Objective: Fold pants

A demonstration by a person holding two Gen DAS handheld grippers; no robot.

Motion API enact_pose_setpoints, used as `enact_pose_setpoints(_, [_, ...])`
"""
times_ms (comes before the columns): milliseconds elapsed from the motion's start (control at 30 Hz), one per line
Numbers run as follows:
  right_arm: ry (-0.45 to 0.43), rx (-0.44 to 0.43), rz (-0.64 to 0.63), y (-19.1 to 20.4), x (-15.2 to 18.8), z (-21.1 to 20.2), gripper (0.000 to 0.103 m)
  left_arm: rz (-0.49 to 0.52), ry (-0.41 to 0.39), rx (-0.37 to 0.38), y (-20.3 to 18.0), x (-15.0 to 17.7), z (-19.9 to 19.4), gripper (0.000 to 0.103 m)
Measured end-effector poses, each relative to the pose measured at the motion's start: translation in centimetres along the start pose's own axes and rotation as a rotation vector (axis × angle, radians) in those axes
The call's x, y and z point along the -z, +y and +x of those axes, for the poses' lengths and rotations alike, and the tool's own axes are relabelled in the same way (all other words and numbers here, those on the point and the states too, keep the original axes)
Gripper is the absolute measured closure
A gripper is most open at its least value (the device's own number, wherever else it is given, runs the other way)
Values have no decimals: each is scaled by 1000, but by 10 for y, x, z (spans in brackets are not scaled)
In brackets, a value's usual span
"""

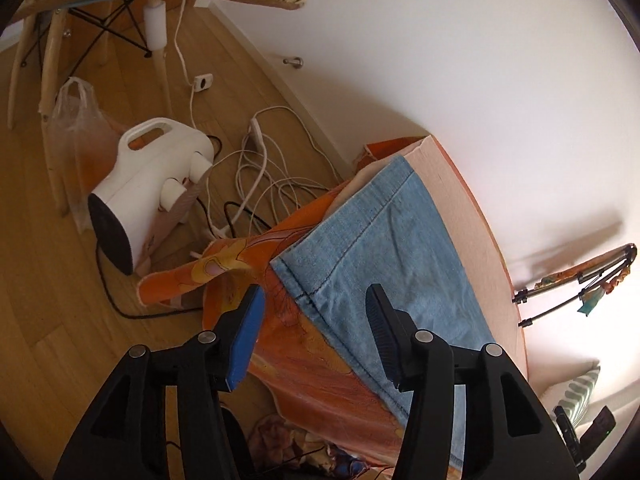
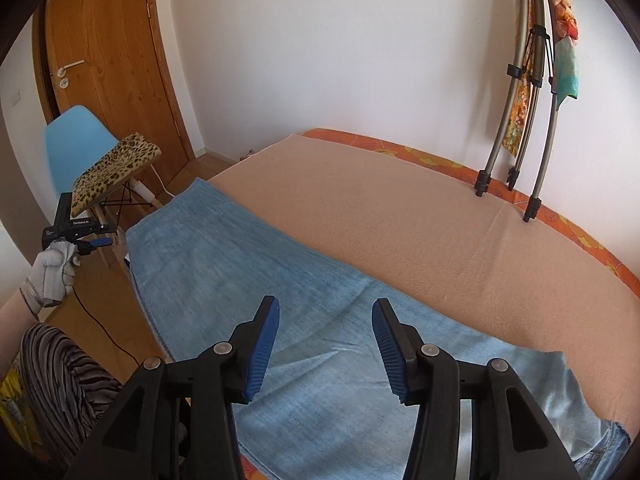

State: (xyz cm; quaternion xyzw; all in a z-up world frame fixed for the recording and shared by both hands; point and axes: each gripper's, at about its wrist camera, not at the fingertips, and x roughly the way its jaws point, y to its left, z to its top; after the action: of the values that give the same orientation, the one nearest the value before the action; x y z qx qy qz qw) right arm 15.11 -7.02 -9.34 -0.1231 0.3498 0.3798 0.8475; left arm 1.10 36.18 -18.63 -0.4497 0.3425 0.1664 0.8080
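floor left: white fan heater (image 1: 150, 192), clear plastic bag (image 1: 78, 136) beside it, tangled white cables (image 1: 264, 176) to its right | far left: blue chair (image 2: 74, 148), leopard-print cushion (image 2: 114, 172), wooden door (image 2: 108, 60) | bed: beige blanket (image 2: 400, 232) over orange floral sheet (image 1: 320, 360) | far right: tripod (image 2: 528, 100), its feet on the bed, with colourful scarves (image 2: 564, 40)

Bare blanket (image 2: 400, 216) beyond pants (image 2: 248, 280); tripod legs (image 2: 516, 128) at far edge.

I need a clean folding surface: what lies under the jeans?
The jeans lie on a peach blanket over an orange floral sheet. Whatever is beneath those layers is covered.
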Motion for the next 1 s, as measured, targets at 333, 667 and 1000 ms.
enact_pose_setpoints(333, [26, -52, -54, 53, -10, 19, 53, -36, -3, 34, 10, -11, 19, 52])
enact_pose_setpoints(667, [41, -63, -32, 61, -10, 29, 52, -7, -21, 76, 4, -6, 15, 52])
enact_pose_setpoints(1000, [67, -152, -29, 97, -41, 61, 52, 75, -76, 38, -7, -2, 20, 74])
